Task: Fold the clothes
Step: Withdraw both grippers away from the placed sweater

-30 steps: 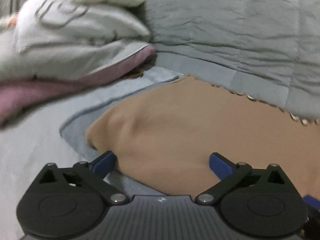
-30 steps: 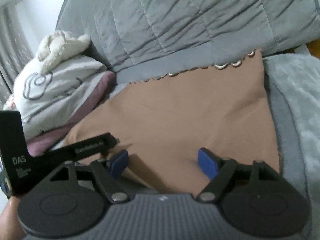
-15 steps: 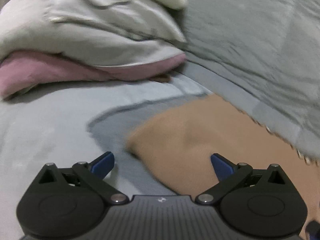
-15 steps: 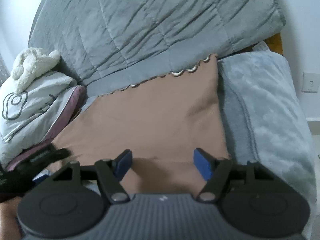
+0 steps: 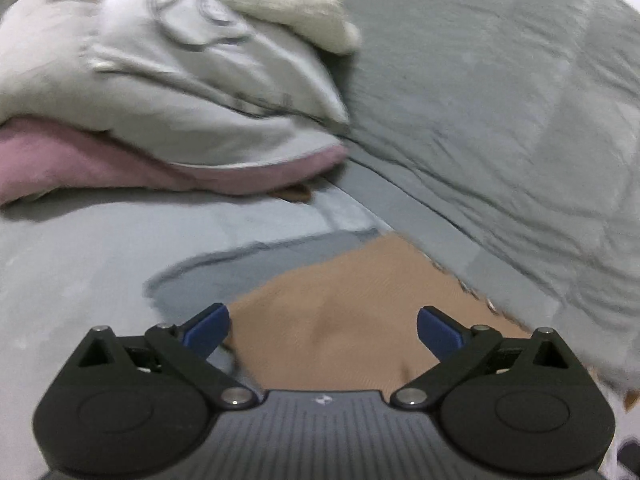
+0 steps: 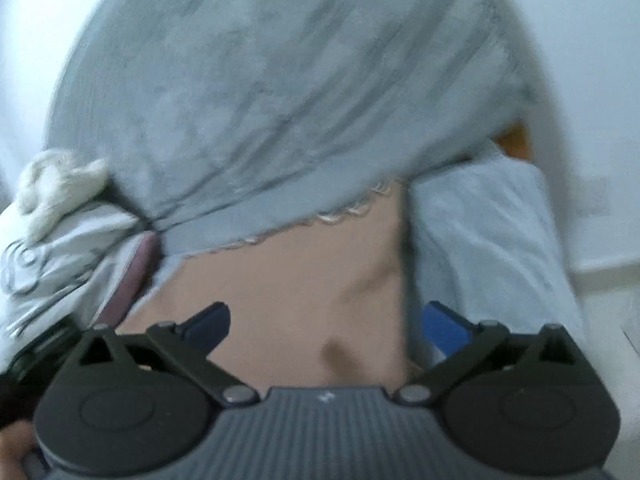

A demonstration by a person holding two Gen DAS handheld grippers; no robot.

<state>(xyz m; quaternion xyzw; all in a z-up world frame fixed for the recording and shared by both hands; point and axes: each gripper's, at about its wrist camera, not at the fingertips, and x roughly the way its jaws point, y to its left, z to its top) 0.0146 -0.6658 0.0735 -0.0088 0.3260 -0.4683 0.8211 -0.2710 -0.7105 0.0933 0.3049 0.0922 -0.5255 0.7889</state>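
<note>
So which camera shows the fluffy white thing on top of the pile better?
The left wrist view. There the fluffy white thing is big and near the top, lying on the grey printed cloth, though blurred. In the right wrist view it is small, at the left edge, and also blurred.

Grey quilt (image 6: 280, 100) behind, pale blanket (image 6: 488, 248) at right.
</note>
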